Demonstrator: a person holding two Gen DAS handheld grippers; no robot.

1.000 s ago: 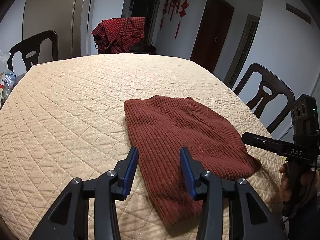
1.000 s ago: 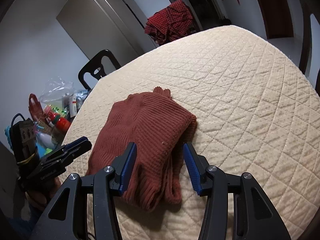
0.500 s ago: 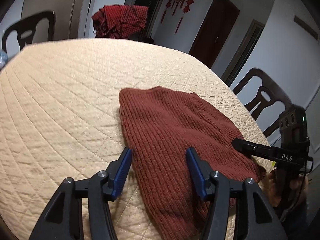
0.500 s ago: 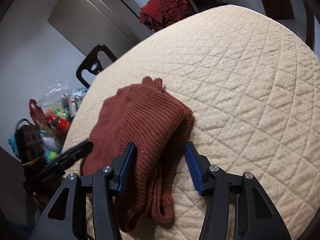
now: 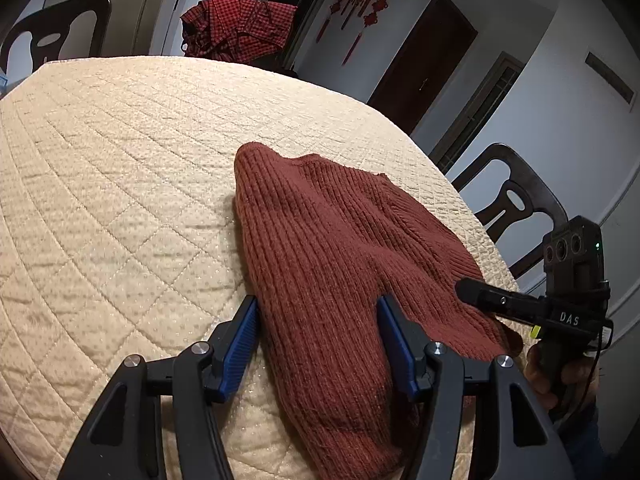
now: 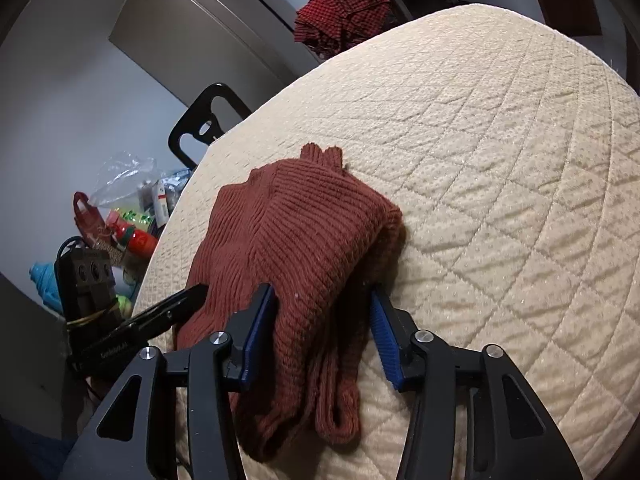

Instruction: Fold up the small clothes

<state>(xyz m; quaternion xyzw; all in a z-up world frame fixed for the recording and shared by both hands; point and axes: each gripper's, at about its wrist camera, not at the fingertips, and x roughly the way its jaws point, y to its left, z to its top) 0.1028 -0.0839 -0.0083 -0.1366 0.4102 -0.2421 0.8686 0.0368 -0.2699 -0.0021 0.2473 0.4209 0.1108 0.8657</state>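
The rust-brown ribbed knit garment (image 5: 344,256) lies folded into a thick bundle on the cream quilted counter (image 5: 120,168), near the counter's edge closest to the person.

The left claw (image 5: 318,334) sits low over the garment's near end. Its jaws stand about half open, astride the cloth; the left blue pad lies along the garment's side edge and the right pad rests on the knit. Pads do not pinch the cloth.

The right claw (image 6: 322,322) straddles the garment's other near corner. Its jaws are closing, with a raised fold of knit between them; the left pad touches the cloth, while contact at the right pad cannot be told.

In each wrist view the other claw's black fingertip appears at the garment's edge.

Beyond the garment, at the counter's far side, a red checked cloth (image 5: 236,26) hangs over a chair. A dark chair (image 5: 516,200) stands right of the garment. Left of the counter is a clutter of bags and bottles (image 6: 128,224).
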